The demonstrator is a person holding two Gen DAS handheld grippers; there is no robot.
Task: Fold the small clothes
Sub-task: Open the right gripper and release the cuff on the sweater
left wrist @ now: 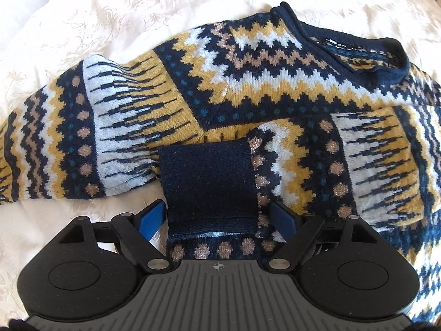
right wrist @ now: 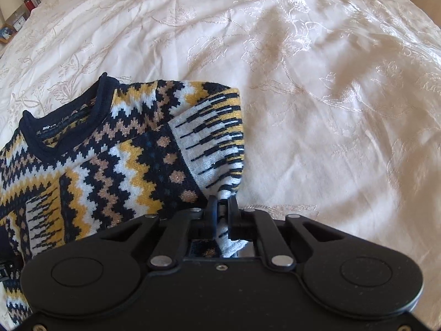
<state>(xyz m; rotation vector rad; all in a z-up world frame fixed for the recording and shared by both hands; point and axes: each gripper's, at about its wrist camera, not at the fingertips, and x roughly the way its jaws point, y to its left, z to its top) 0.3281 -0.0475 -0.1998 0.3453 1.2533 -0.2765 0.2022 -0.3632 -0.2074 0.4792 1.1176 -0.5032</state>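
A: Where is your sweater (left wrist: 248,88) lying?

B: Spread on the bed, over the cream embroidered bedspread (left wrist: 82,13). In the left wrist view it fills the middle of the frame, with the navy neckline (left wrist: 355,52) at upper right and one sleeve (left wrist: 69,143) running off toward the left edge.

A: And your left tool (left wrist: 219,215)?

B: Released. Its blue fingers (left wrist: 150,218) stand wide apart at lower centre, one on each side of the navy ribbed cuff (left wrist: 209,184). That cuff belongs to the other sleeve, which lies folded across the body of the sweater from the right side of the frame. Neither finger is pressed against it.

A: Your right tool (right wrist: 222,209)?

B: Clenched on knit. In the right wrist view the two black fingers (right wrist: 212,209) sit close together at lower centre, with a bunch of the white, navy and yellow striped fabric (right wrist: 212,143) pinched between them; a fold of it hangs down behind the fingers toward the tool body.

A: What else is in that view?

B: The sweater takes the left half, its neckline at middle left. The right half is bedspread. At the far upper left sits a bedside shelf (right wrist: 13,27) with a few small items, too small to identify.
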